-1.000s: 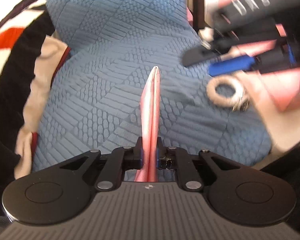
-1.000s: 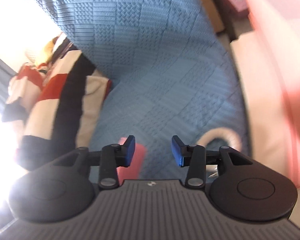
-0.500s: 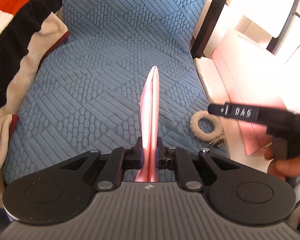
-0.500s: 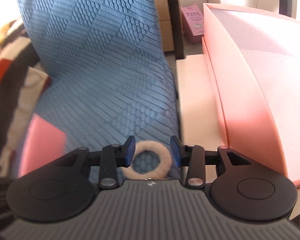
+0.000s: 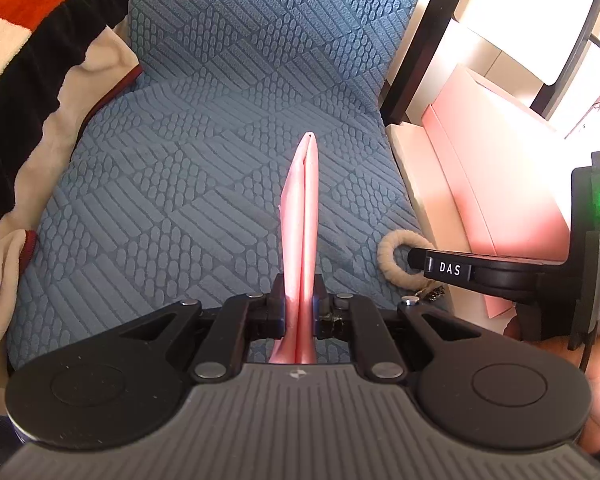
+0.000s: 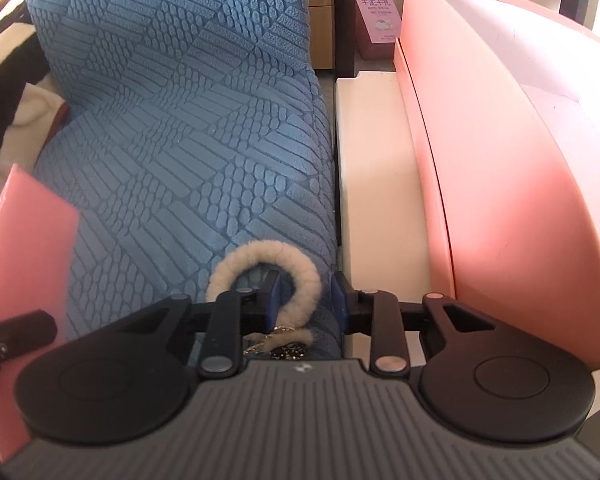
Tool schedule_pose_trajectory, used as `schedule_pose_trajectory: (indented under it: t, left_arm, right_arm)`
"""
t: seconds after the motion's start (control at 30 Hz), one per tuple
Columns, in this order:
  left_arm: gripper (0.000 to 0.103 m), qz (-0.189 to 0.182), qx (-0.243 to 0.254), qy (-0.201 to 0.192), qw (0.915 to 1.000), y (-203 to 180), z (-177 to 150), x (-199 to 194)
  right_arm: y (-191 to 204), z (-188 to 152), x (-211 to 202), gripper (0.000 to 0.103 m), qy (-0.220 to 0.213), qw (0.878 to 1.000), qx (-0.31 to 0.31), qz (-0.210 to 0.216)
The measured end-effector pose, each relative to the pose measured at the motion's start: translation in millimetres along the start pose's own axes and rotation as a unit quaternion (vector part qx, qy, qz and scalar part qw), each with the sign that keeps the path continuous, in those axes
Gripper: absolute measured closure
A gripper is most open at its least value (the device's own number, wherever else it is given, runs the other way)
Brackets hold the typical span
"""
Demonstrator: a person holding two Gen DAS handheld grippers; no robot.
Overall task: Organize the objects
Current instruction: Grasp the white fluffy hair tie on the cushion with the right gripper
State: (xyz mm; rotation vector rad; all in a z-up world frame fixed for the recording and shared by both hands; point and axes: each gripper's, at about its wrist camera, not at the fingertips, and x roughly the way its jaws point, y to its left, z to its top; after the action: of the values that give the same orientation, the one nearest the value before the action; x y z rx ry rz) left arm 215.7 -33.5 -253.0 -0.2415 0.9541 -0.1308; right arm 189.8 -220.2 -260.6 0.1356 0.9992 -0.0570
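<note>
My left gripper [image 5: 300, 304] is shut on a folded pink sheet [image 5: 302, 208], which stands on edge and points away over the blue sofa cushion [image 5: 172, 168]. The same pink sheet [image 6: 28, 240] fills the left edge of the right wrist view. A fluffy cream ring [image 6: 260, 256] with a small metal charm lies at the cushion's right edge. My right gripper [image 6: 305, 298] is low over it, jaws closing, with the ring's right arc between the blue pads and small gaps on both sides. In the left wrist view a right-gripper finger [image 5: 452, 268] covers part of the ring [image 5: 388, 256].
A large pink box [image 6: 500, 200] stands right of the sofa, with a white ledge [image 6: 376, 180] between them. A black, red and cream blanket [image 5: 28, 60] is heaped on the left of the seat. A small pink carton [image 6: 376, 16] stands at the back.
My right gripper swung from the cushion's middle to the cream ring, sank over it and narrowed its jaws around one arc. The left gripper rolled slightly, still gripping the pink sheet.
</note>
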Motion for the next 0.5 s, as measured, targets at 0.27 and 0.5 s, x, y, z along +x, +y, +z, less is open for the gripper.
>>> schedule_pose_trajectory:
  t: [0.27,0.5]
  left_arm:
    - [0.09,-0.011,-0.001,-0.003,0.9999,1,2,-3]
    - [0.09,-0.024,0.006,-0.005,0.9997,-2,1,-4]
  right_arm:
    - [0,-1,-12,0.092,-0.024,1.0,0.018,-0.003]
    - [-2,8,-45,0.092,-0.066,0.997,0.029,-0.005]
